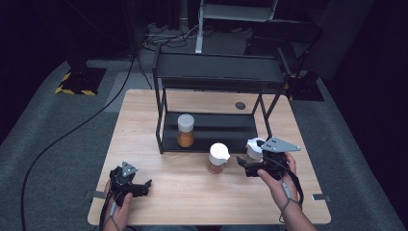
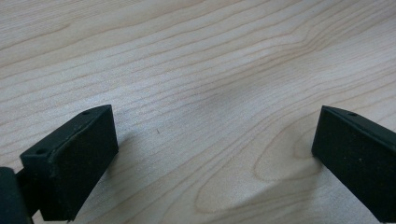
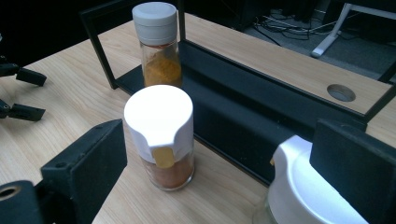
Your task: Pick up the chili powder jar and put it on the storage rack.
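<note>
A spice jar with a grey lid (image 1: 185,131) (image 3: 156,46) and orange powder stands on the lower tray of a black shelf rack (image 1: 216,72) (image 3: 243,107). In front of the rack, on the wooden table (image 1: 192,197), stands a white-capped jar (image 1: 218,156) (image 3: 161,126) of brown powder. A second white-capped jar (image 1: 252,150) (image 3: 303,196) stands to its right, close against the inside of one jaw of my right gripper (image 1: 248,157) (image 3: 219,177). That gripper is open, its other jaw far from the jar. My left gripper (image 1: 146,187) (image 2: 215,154) rests open on bare wood at the front left.
The rack takes up the table's middle and back, with a top shelf above the lower tray. A round cable hole (image 1: 240,105) (image 3: 341,92) lies in the tabletop behind it. Cables and stand legs lie on the floor beyond the table.
</note>
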